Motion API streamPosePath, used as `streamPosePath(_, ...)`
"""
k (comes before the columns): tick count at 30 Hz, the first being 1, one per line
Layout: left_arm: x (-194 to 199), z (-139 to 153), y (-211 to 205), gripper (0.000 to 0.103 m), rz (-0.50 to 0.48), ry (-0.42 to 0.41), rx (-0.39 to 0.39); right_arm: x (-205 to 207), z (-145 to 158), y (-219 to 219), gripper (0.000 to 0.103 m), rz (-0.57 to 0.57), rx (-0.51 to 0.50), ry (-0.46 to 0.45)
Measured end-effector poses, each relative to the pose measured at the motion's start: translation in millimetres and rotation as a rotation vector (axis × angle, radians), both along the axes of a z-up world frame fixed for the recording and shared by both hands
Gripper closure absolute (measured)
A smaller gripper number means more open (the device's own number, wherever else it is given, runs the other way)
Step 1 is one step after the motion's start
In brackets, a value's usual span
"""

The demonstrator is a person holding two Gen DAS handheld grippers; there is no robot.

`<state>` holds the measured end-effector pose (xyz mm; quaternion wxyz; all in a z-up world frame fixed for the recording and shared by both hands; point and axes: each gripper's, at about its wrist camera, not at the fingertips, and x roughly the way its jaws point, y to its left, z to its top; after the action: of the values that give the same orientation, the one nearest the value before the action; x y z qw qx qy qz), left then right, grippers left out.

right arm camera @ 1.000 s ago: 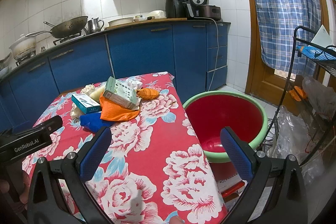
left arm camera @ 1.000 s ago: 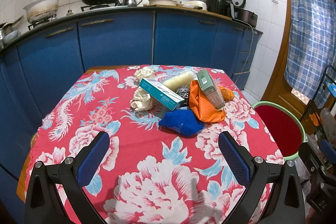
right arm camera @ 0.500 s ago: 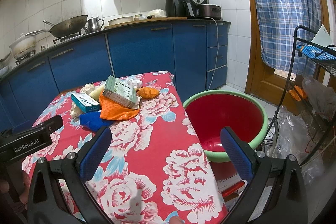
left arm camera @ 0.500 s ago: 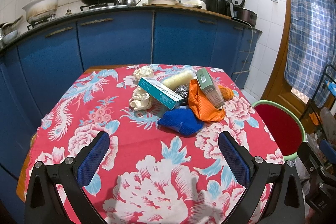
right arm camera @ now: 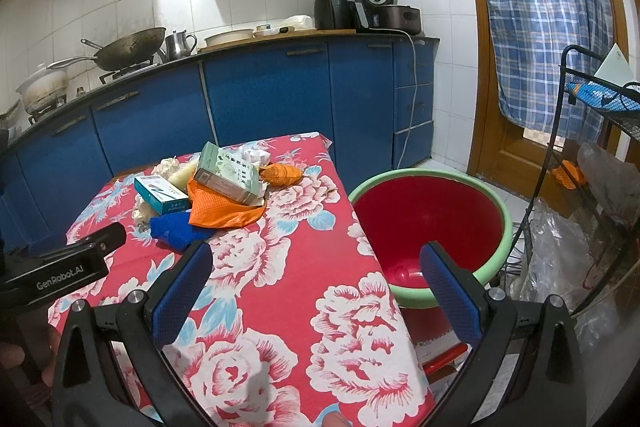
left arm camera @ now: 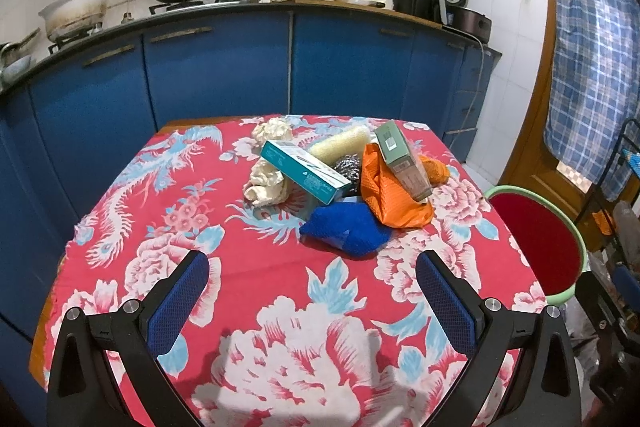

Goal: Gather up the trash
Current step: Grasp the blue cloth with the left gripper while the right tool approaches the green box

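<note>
1. Your left gripper (left arm camera: 312, 301) hangs above the near part of the floral tablecloth (left arm camera: 256, 291) with its blue pads spread wide and nothing between them. Your right gripper (right arm camera: 316, 289) is spread just as wide and also empty, straddling the table's right edge.

2. The trash sits in one heap toward the far middle of the table: a blue mesh cloth (left arm camera: 346, 227) nearest you, an orange mesh bag (left arm camera: 386, 193) touching it on the right, and a teal box (left arm camera: 306, 171) lying across crumpled paper (left arm camera: 266, 183) on the left. A green box (left arm camera: 404, 161) leans on the orange bag, with a steel scourer (left arm camera: 348, 167) and a pale sponge (left arm camera: 340, 145) behind.

3. From the left gripper the heap lies straight ahead, with the blue cloth first in line. From the right gripper it lies ahead and to the left.

4. The teal box's long axis runs diagonally, far-left to near-right; you would probably need to turn your wrist to close across its narrow side.

5. The red basin (right arm camera: 428, 223) stands just beside the table's right edge, right in front of your right gripper. That hand looks better placed for drops, and your left for the first pick.
</note>
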<state>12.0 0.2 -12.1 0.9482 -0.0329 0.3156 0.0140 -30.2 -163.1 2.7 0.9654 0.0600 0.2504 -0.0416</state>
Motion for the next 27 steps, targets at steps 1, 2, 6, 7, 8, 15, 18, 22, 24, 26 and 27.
streamPosePath(1,2,0,0,0.000,0.002,0.002,0.000,0,-1,-1,0.001,0.000,0.000,0.002)
streamPosePath(2,4,0,0,0.000,0.004,0.004,0.001,1,-1,0,0.001,0.000,0.000,0.003)
streamPosePath(6,11,-2,0,0.000,0.008,0.015,0.007,6,-2,-2,0.001,0.002,0.005,0.016)
streamPosePath(7,14,-3,0,0.000,0.010,0.019,0.010,10,-3,-3,0.001,0.002,0.005,0.019)
streamPosePath(8,16,-3,0,0.000,0.011,0.022,0.012,11,-3,-4,0.001,0.001,0.005,0.021)
streamPosePath(15,38,-10,1,0.000,0.005,0.057,0.009,30,-8,-12,0.001,0.000,0.016,0.062)
streamPosePath(18,52,-16,-1,0.001,-0.015,0.086,-0.006,40,-10,-13,0.001,0.011,0.014,0.081)
streamPosePath(22,71,-24,-3,0.004,-0.039,0.128,-0.027,56,-13,-14,0.001,0.036,0.024,0.109)
streamPosePath(24,79,-27,-4,0.005,-0.045,0.139,-0.030,64,-15,-13,0.001,0.045,0.021,0.120)
streamPosePath(26,88,-32,-5,0.010,-0.057,0.158,-0.037,71,-16,-13,0.001,0.055,0.021,0.128)
streamPosePath(27,92,-34,-5,0.013,-0.060,0.168,-0.043,75,-17,-12,0.001,0.063,0.023,0.133)
